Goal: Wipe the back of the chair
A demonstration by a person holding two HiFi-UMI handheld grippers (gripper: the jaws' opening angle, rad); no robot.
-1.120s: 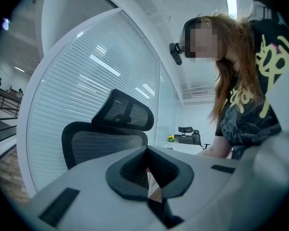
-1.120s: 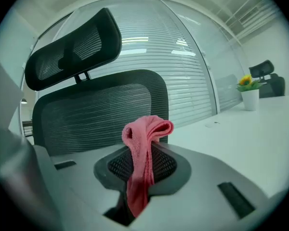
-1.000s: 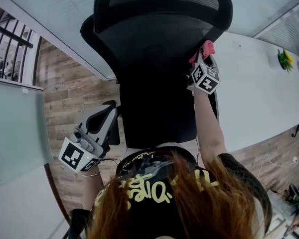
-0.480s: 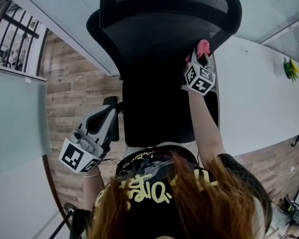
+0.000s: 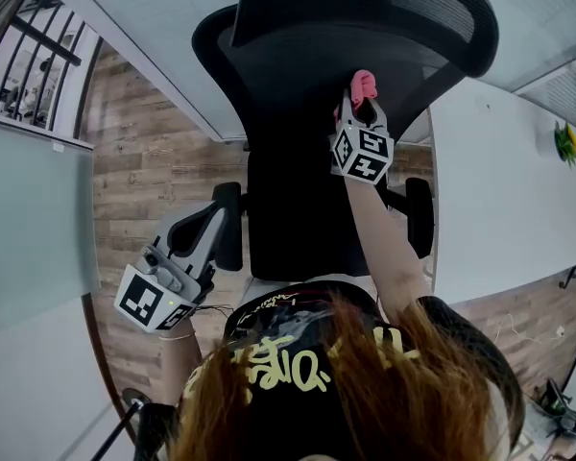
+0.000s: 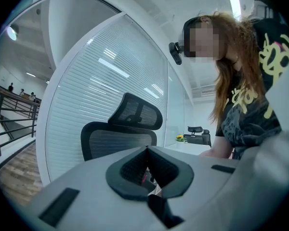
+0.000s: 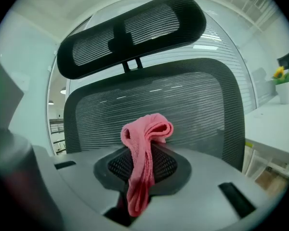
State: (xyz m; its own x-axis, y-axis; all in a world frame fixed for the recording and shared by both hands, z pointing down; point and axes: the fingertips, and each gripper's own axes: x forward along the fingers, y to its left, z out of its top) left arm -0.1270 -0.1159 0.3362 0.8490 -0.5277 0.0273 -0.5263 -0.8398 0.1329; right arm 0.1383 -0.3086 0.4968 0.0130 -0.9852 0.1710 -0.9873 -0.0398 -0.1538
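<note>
A black mesh office chair [image 5: 307,84] with a headrest [image 5: 365,3] stands before me, its back toward me. My right gripper [image 5: 363,111] is shut on a pink cloth [image 5: 364,84], held against the upper middle of the chair back. In the right gripper view the pink cloth [image 7: 145,143] hangs bunched from the right gripper [image 7: 142,172], with the mesh chair back [image 7: 192,107] close behind it. My left gripper [image 5: 214,219] hangs low at the chair's left side, shut and holding nothing. From the left gripper [image 6: 147,170] the chair [image 6: 118,138] shows farther off.
A white table [image 5: 499,190] runs along the right, with a small plant [image 5: 564,142] at its far end. The chair's armrests [image 5: 419,217] stick out on both sides. A glass wall with blinds [image 5: 163,27] stands behind the chair; wood floor [image 5: 144,171] lies to the left.
My right gripper has slid left across the chair back with the pink cloth. The chair has shifted right in view and its armrests now show. The left gripper has stayed put.
</note>
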